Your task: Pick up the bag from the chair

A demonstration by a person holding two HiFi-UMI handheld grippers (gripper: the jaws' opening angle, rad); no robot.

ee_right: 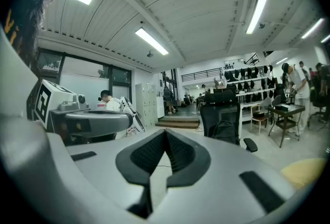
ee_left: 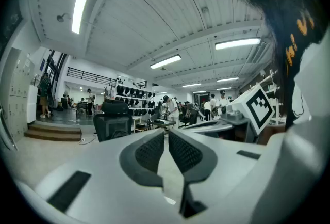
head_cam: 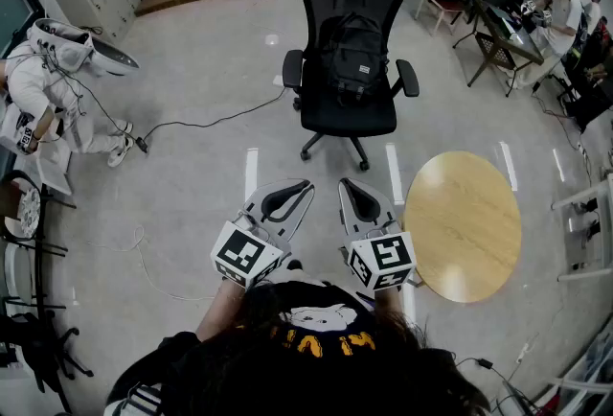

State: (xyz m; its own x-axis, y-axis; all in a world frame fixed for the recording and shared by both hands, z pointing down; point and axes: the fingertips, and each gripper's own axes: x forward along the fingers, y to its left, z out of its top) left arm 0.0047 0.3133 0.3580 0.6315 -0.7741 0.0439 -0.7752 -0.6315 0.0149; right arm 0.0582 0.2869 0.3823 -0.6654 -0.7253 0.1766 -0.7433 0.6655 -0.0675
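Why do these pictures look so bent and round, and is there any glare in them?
Head view: the wide lens splays the floor markings near the office chair, and pale reflections sit on the glossy floor. Left gripper view: dark round rim, ceiling strip light blown out white. Right gripper view: same dark rim, strip light glaring.

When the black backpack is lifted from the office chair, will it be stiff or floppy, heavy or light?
The backpack looks like soft fabric leaning on the backrest, so it will probably sag when lifted. It seems fairly full, so perhaps moderately heavy. The chair has casters and may roll if the backpack drags.
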